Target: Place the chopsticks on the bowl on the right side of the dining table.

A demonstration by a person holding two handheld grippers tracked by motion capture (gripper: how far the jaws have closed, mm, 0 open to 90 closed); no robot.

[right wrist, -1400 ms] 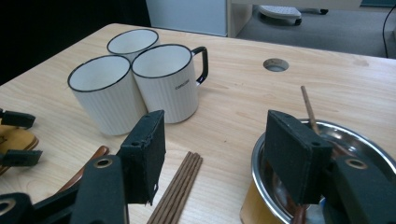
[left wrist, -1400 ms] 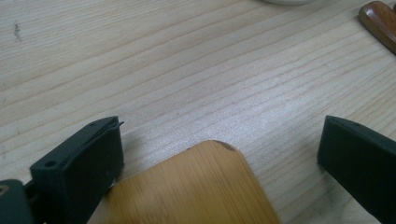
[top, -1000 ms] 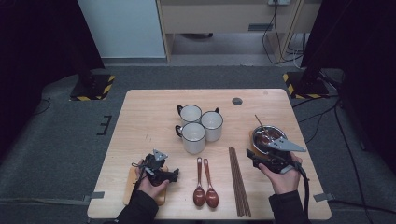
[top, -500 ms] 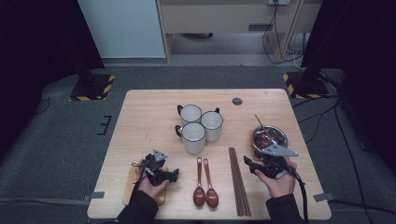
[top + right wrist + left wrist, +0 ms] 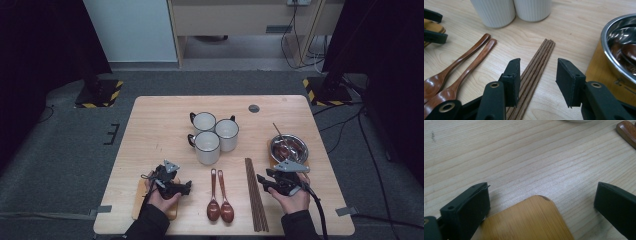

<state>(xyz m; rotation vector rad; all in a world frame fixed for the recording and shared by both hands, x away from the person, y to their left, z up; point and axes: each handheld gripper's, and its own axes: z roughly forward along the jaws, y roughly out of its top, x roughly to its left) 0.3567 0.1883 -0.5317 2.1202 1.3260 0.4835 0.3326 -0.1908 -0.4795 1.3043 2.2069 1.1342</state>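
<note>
Right gripper is low over the chopsticks, fingers half apart and just been closing. The bundle runs between them, nearer the one at left in the right gripper view; no pad presses on it, so nothing is gripped. The chopsticks lie flat on the desk, between the spoons and the bowl.

Left gripper: fingers wide apart, straddling the rounded corner of a bamboo board. One finger sits just beside the board's edge; whether it touches, I cannot tell. The other stands well clear.

The count: three white mugs clustered mid-desk, two wooden spoons side by side, one bundle of chopsticks, too tight to count singly. One steel bowl on a second board, a utensil inside it.
</note>
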